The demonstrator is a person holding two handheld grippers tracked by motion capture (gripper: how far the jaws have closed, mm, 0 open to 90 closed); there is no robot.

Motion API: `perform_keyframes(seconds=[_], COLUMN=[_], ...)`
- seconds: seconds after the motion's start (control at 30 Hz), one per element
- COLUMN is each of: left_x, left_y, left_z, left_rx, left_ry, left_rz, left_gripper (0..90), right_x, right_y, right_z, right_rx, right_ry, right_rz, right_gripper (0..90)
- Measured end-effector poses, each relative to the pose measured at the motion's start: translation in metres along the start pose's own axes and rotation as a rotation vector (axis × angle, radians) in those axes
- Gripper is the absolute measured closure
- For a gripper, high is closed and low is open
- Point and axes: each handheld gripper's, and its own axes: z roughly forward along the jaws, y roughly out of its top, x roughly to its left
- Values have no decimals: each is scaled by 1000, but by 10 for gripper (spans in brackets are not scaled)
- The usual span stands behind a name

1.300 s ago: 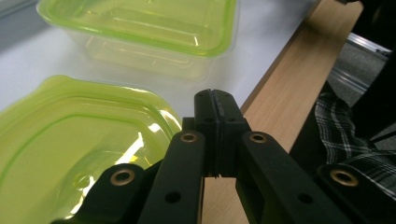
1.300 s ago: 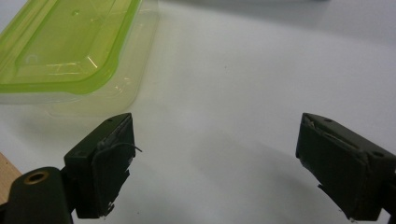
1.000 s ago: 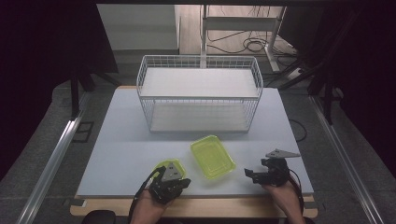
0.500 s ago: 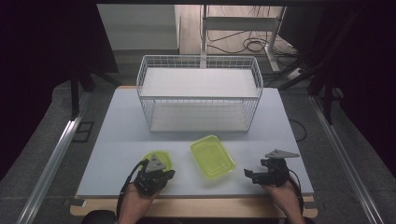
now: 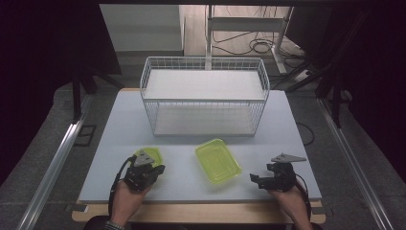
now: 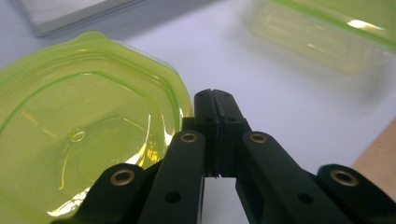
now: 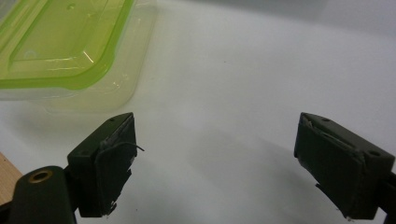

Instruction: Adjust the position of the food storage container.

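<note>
At lower left, the left gripper (image 5: pixel 142 173) has its jaws closed empty beside the light, slippery green lid (image 6: pixel 79 135), best pinched at its thin rim, while the right gripper (image 7: pixel 215 163) stands open.

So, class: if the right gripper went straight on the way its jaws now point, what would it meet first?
Probably nothing at first: the right gripper, jaws open, points over bare table. The lidded green container lies left of that line, so likely missed, though depth is unclear.

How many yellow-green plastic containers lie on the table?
2: a small octagonal container at the left claw, and a rectangular lidded container mid-table before the wire basket.
</note>
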Motion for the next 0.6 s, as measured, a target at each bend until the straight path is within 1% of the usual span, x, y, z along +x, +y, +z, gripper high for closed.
perform_keyframes(seconds=[0.13, 0.17, 0.2, 0.23, 0.27, 0.33, 0.37, 0.4, 0.43, 0.47, 0.6], left_x=[15, 15, 19, 27, 31, 35, 35, 35, 35, 31, 21], left_y=[0, 0, 0, 0, 0, -1, -1, -1, -1, -1, -3], left_z=[-2, -2, -3, -3, -4, -5, -5, -7, -7, -10, -10], left_rx=[4, 4, 4, 4, 4, 0, 0, -14, -14, -26, -49], left_ry=[21, 21, 27, 38, 46, 48, 48, 42, 42, 32, -6], left_rz=[-15, -15, -17, -27, -35, -47, -47, -58, -58, -46, -37], left_gripper=[898, 898, 899, 899, 898, 897, 897, 894, 891, 890, 880], right_x=[0, 0, 1, 1, 1, 1, 2, 3, 3, 4, 7], right_y=[0, 0, 0, 0, 0, 0, 1, 1, 2, 2, 4], right_z=[0, 0, 0, 0, 0, 0, -1, -2, -2, -3, -8], right_rx=[2, 2, 3, 3, 3, 5, 4, 1, -3, -8, -18], right_ry=[-1, -1, 0, 1, 2, 4, 5, 5, 6, 9, 21], right_rz=[-1, -1, -3, -2, -2, 1, 2, 8, 13, 17, 21], right_gripper=[142, 142, 150, 156, 162, 184, 193, 206, 228, 256, 407])
